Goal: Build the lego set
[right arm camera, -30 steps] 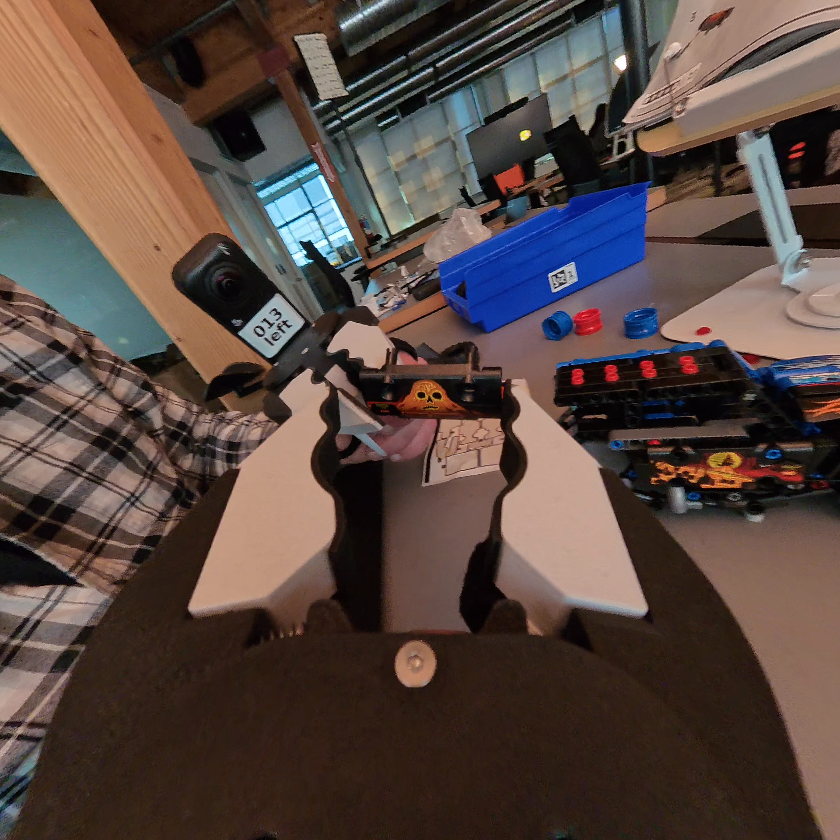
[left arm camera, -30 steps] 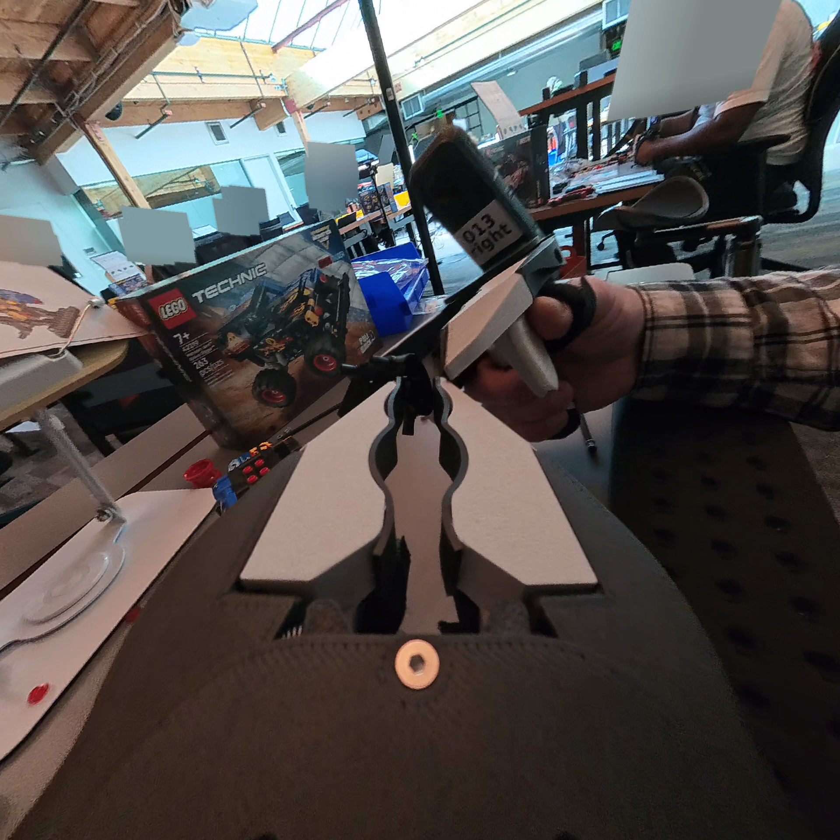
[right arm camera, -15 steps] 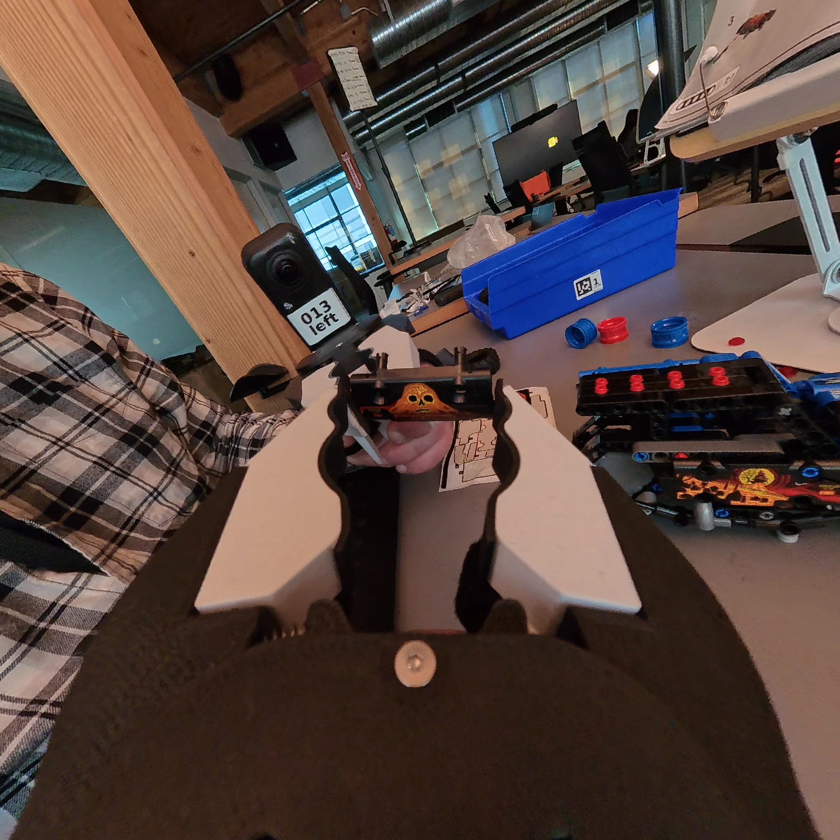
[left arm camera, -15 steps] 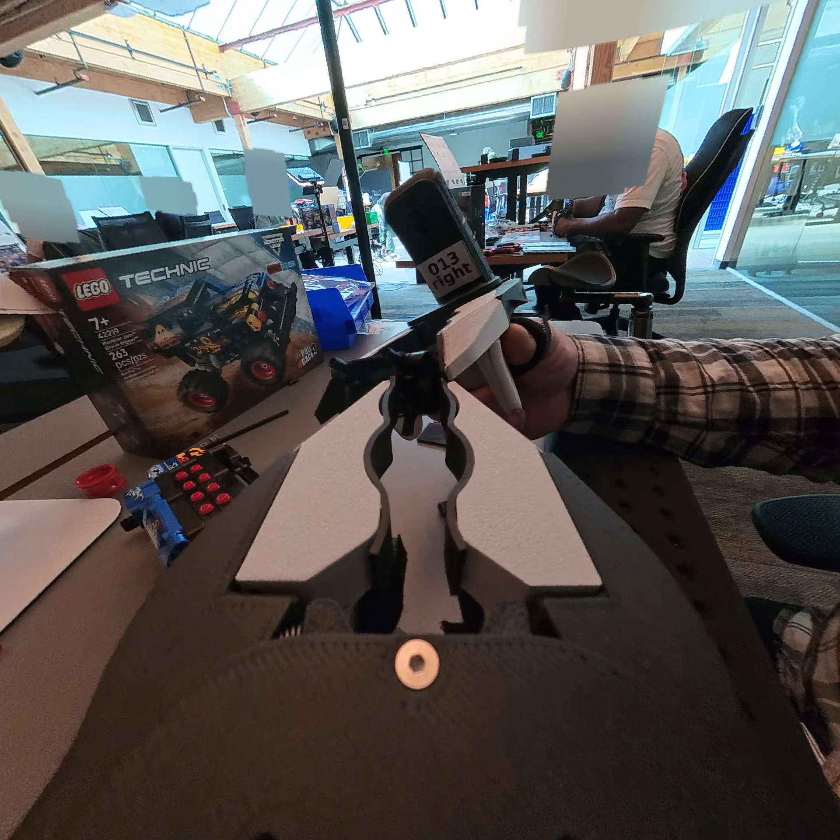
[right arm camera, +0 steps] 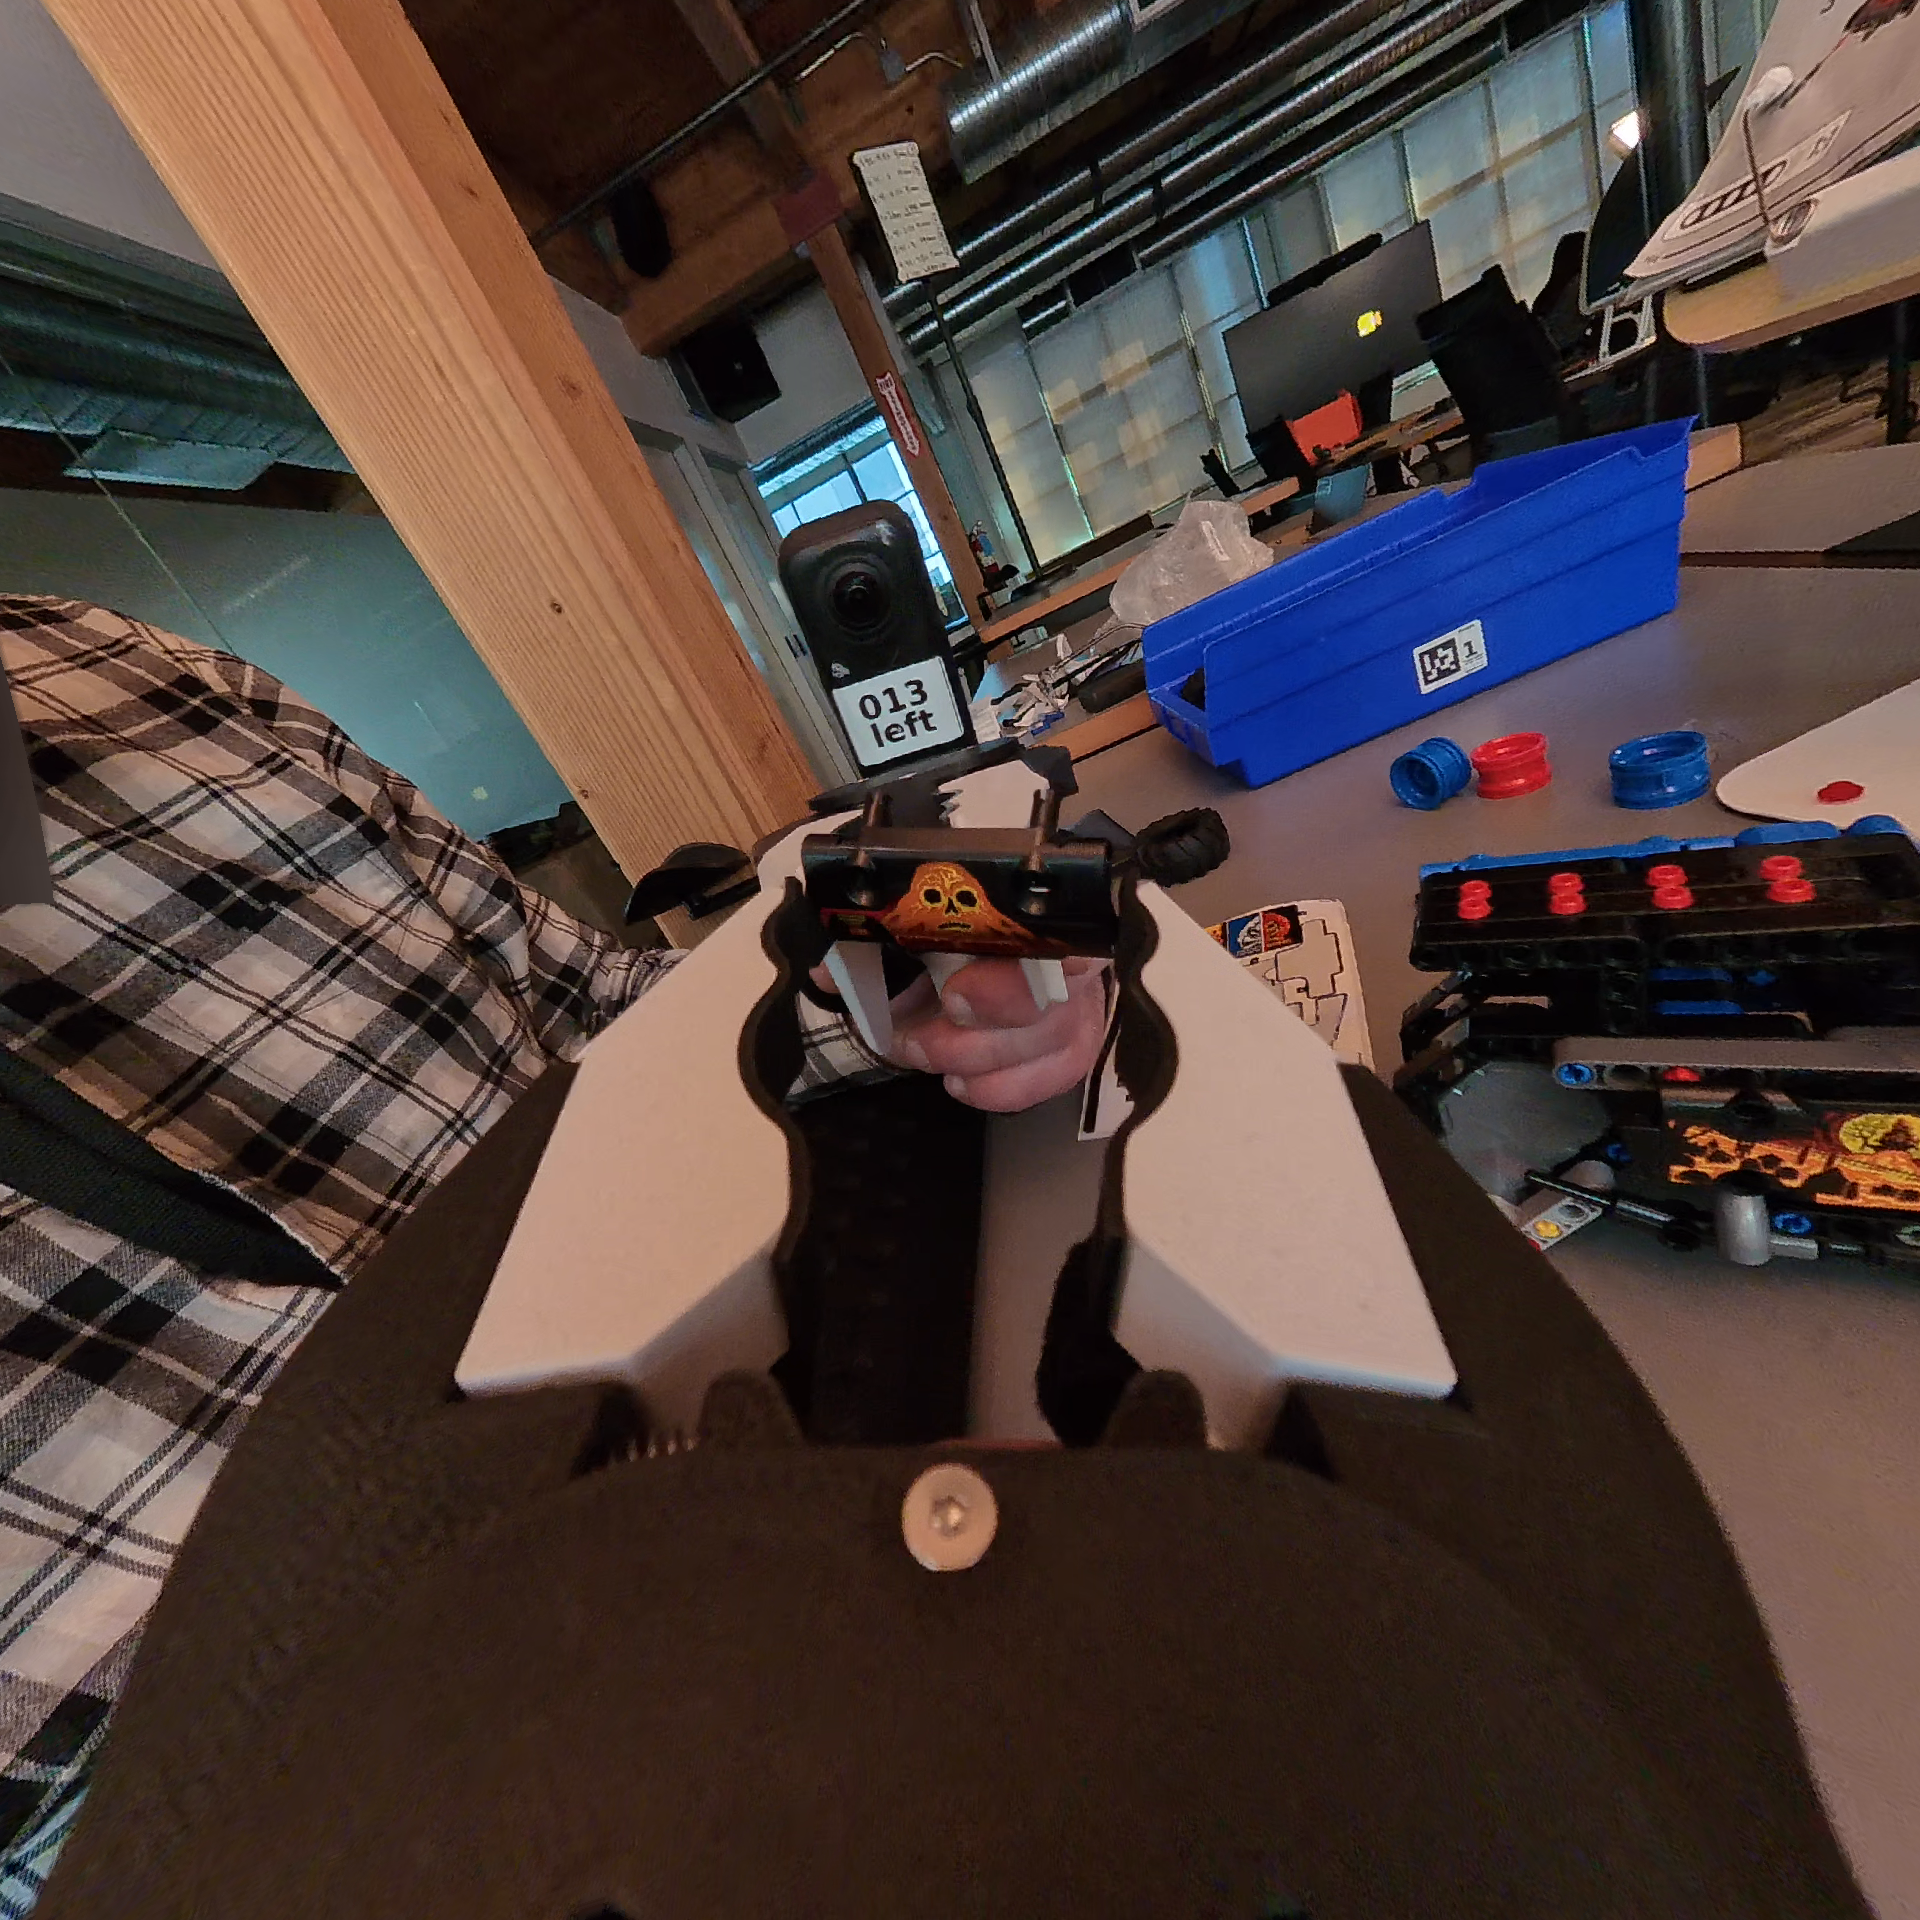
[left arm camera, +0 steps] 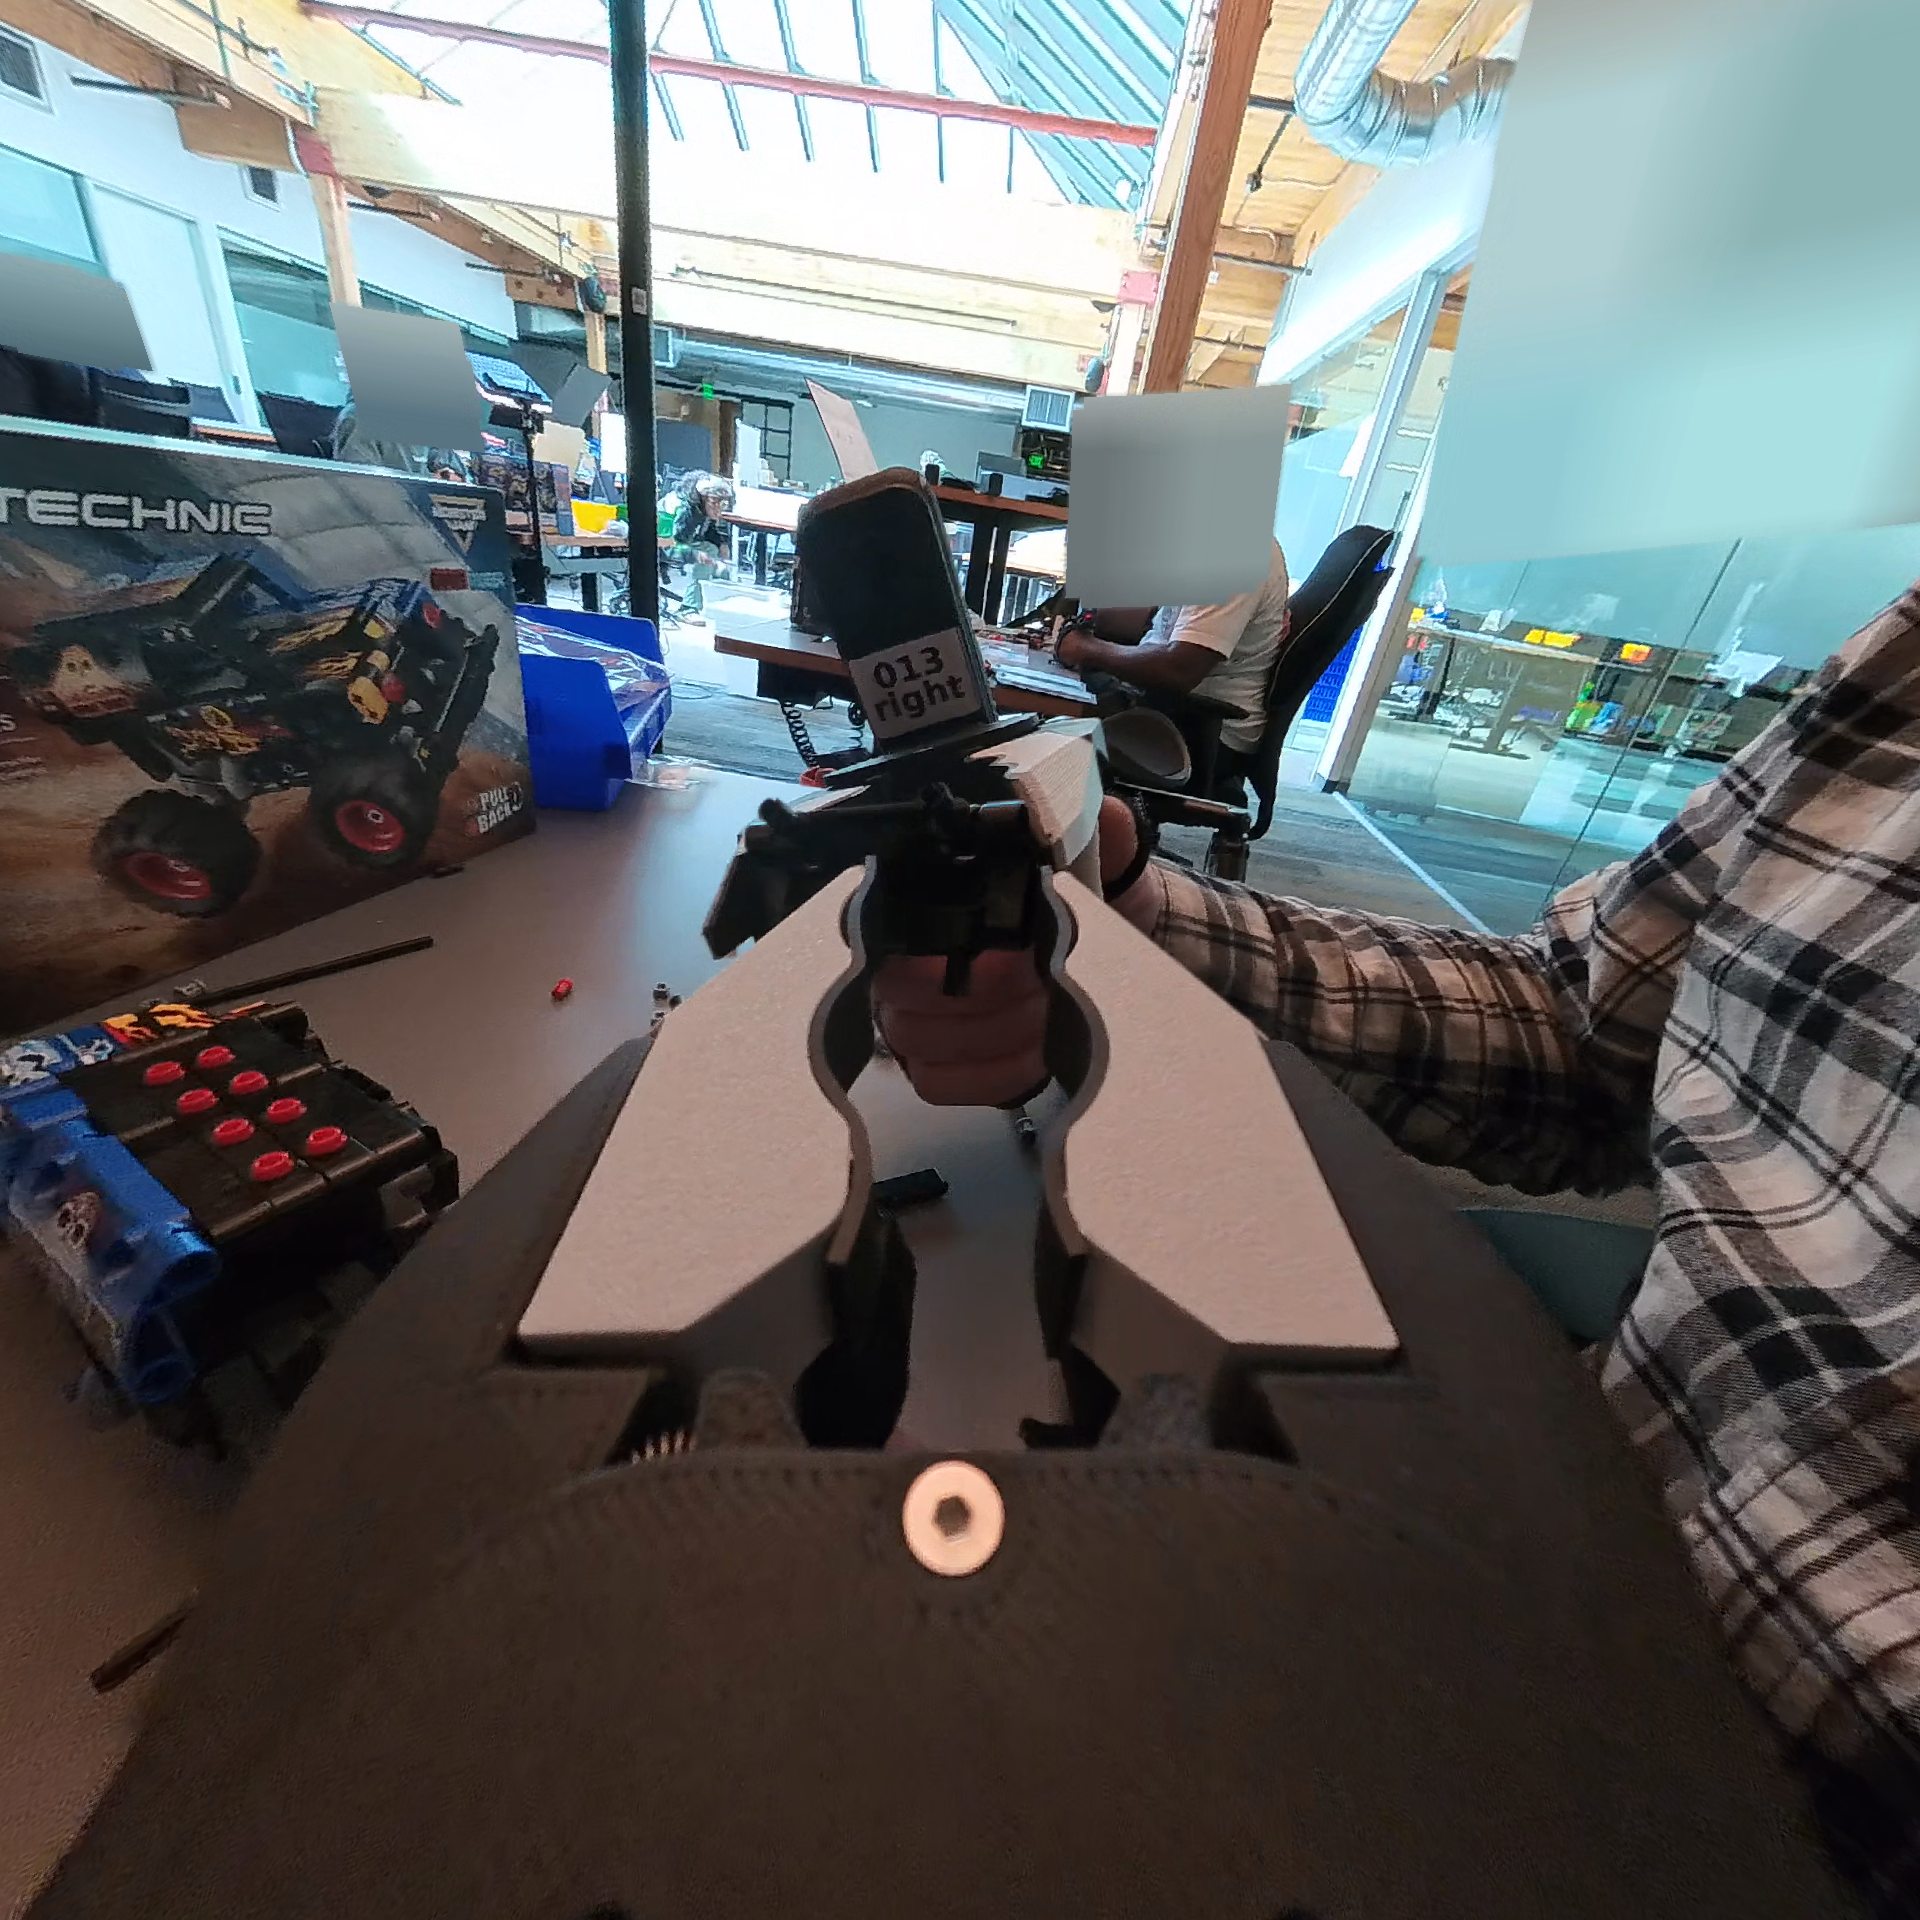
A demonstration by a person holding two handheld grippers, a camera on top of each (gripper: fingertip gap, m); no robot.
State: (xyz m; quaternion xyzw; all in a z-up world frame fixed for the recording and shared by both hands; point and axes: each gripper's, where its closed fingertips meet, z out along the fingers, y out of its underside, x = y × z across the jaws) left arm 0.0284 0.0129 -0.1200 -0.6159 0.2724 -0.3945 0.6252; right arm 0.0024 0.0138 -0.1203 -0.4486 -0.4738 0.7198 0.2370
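Note:
In the right wrist view my right gripper (right arm camera: 961, 906) is shut on a black Lego panel with an orange skull sticker (right arm camera: 940, 899) and holds it level above the table. My left gripper (left arm camera: 954, 899) faces it head-on. Its jaws stand partly apart, with the back of the same black piece (left arm camera: 940, 883) filling the gap between the tips. The half-built truck chassis (right arm camera: 1662, 935), black and blue with red pins, lies on the grey table (right arm camera: 1714, 1455) to the right. It also shows in the left wrist view (left arm camera: 239, 1132).
The Lego set box (left arm camera: 249, 675) stands at the back left beside a blue bin (right arm camera: 1434, 623). Blue and red wheel hubs (right arm camera: 1507, 764), a black tyre (right arm camera: 1184, 842), a sticker sheet (right arm camera: 1299, 966), a black axle rod (left arm camera: 332, 961) and small loose parts (left arm camera: 561, 987) lie on the table. My two grippers' fingertips are within a few centimetres of each other.
Both grippers have swung round to face each other squarely and come closer. My left gripper's jaws stand wider around the black piece. The right gripper still holds the skull panel.

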